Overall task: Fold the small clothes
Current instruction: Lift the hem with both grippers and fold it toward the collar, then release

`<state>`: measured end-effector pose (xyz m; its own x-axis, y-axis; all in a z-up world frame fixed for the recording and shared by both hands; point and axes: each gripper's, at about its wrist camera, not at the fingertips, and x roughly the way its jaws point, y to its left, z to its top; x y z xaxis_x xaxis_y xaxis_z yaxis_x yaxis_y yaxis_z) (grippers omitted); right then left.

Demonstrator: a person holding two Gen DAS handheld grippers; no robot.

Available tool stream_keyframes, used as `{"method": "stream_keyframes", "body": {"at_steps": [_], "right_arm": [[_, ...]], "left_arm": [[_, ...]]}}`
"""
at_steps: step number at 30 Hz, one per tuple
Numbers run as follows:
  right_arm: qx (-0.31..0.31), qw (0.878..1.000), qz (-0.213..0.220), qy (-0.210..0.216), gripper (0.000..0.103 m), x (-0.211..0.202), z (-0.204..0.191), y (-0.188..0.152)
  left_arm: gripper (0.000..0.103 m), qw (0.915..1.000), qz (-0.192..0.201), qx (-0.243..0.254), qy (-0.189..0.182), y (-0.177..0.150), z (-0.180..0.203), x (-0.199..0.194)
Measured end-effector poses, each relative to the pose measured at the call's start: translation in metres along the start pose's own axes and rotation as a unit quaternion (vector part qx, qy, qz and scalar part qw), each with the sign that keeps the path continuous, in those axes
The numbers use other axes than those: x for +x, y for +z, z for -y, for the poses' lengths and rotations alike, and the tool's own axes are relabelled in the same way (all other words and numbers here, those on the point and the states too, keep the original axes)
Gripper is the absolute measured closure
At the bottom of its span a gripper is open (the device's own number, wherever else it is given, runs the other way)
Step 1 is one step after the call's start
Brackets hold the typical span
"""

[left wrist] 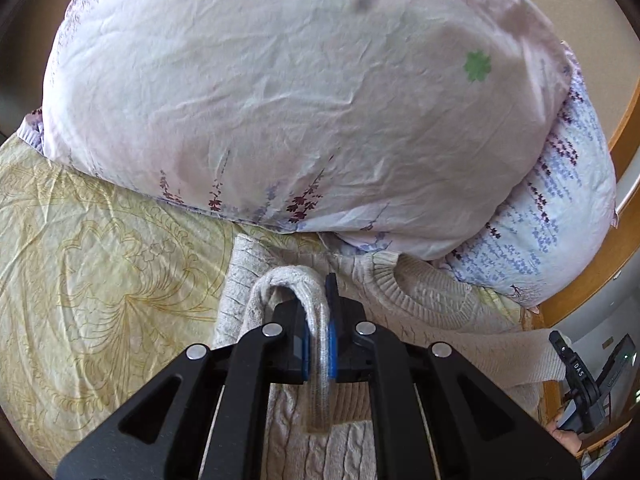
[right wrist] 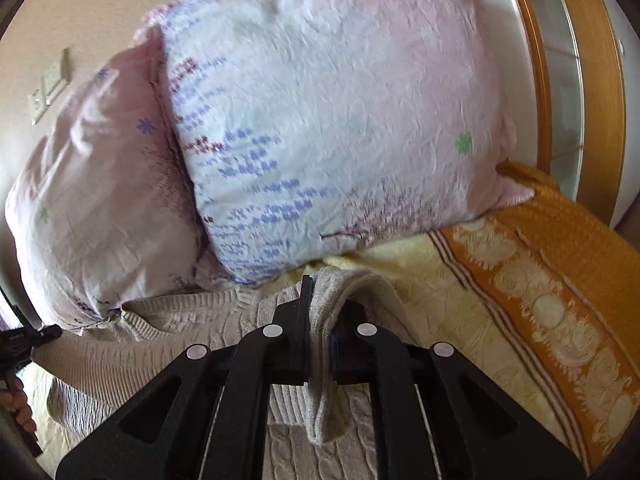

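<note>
A beige cable-knit sweater (left wrist: 432, 300) lies on the bed, its ribbed collar toward the pillows. It also shows in the right wrist view (right wrist: 160, 344). My left gripper (left wrist: 318, 344) is shut on a fold of the sweater's left edge, which loops over the left finger. My right gripper (right wrist: 320, 344) is shut on a fold of the sweater's right edge, and the knit hangs down between the jaws. The right gripper (left wrist: 576, 380) also shows at the lower right of the left wrist view, and the left gripper (right wrist: 24, 344) at the left edge of the right wrist view.
Two floral pink and blue pillows (left wrist: 280, 100) (right wrist: 332, 120) lie just beyond the sweater. A yellow patterned sheet (left wrist: 100, 272) covers the bed, with an orange blanket (right wrist: 552, 280) at the right. A wooden frame (left wrist: 624, 152) (right wrist: 536, 60) stands behind.
</note>
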<state>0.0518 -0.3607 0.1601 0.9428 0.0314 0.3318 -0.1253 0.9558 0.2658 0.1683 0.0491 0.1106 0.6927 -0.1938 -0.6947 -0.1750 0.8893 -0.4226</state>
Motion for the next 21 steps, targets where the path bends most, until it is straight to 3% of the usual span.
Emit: {"method": "stream_keyframes", "body": {"at_steps": [4, 9, 14, 16, 21], "right_arm": [[0.047, 0.998, -0.031, -0.013, 0.096, 0.025, 0.01, -0.001], [0.115, 0.991, -0.07, -0.001, 0.096, 0.049, 0.023, -0.001], [0.174, 0.978, -0.093, 0.07, 0.091, 0.056, 0.043, -0.003], [0.19, 0.971, -0.103, 0.106, 0.09, 0.054, 0.051, 0.0], [0.161, 0.962, -0.171, 0.14, 0.088, 0.053, 0.051, 0.007]], "left_arm": [[0.097, 0.9992, -0.022, -0.033, -0.002, 0.004, -0.009, 0.024], [0.097, 0.998, -0.033, -0.054, -0.002, 0.003, -0.013, 0.037], [0.095, 0.9964, -0.037, -0.075, -0.013, 0.005, -0.014, 0.041], [0.089, 0.9945, -0.039, -0.093, -0.03, 0.006, -0.017, 0.041], [0.085, 0.9895, -0.047, -0.123, -0.059, 0.005, -0.021, 0.03]]}}
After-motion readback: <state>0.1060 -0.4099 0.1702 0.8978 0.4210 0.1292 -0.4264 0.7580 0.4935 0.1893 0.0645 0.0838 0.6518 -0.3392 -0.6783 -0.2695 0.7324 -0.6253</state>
